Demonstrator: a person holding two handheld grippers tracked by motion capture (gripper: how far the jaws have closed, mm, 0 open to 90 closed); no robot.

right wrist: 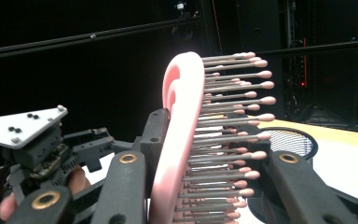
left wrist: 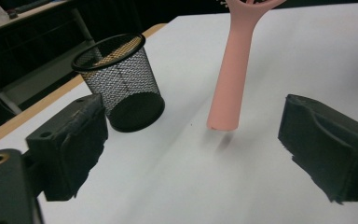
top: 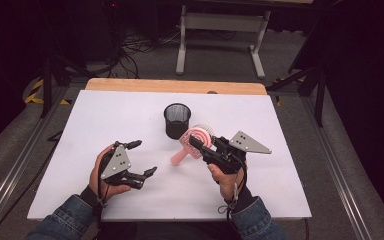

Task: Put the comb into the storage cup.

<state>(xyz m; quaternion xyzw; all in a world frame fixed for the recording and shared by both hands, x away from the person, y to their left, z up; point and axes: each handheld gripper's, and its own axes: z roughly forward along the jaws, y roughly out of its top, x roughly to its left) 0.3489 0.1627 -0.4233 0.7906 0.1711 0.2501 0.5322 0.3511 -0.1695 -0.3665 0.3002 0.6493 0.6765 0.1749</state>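
So we've got the pink hairbrush [top: 194, 142] clamped in our right gripper [top: 203, 144], jaws closed on the round head with the bristle side facing one pad and the smooth back against the other, which you can see really well in the right gripper view, where the brush head [right wrist: 186, 140] sits squeezed between the two black jaws. The brush is lifted off the white table [top: 130, 120], just in front of and slightly right of the black mesh cup [top: 177, 120], with the handle [left wrist: 230, 79] hanging down and toward us; in the left gripper view its tip looks to float just above the table with a little shadow under it. Our left gripper [top: 141, 158] hovers well to the left of the cup and nearer to us, jaws spread wide and holding nothing. Our read is that we're mid-carry, with the pickup done and the drop into the cup still ahead. Next move probably means swinging the brush over the cup rim, getting the handle pointing down into the opening, then lowering before letting go. The cup is light and narrow, so clipping the rim could tip it; the free left gripper could steady it.
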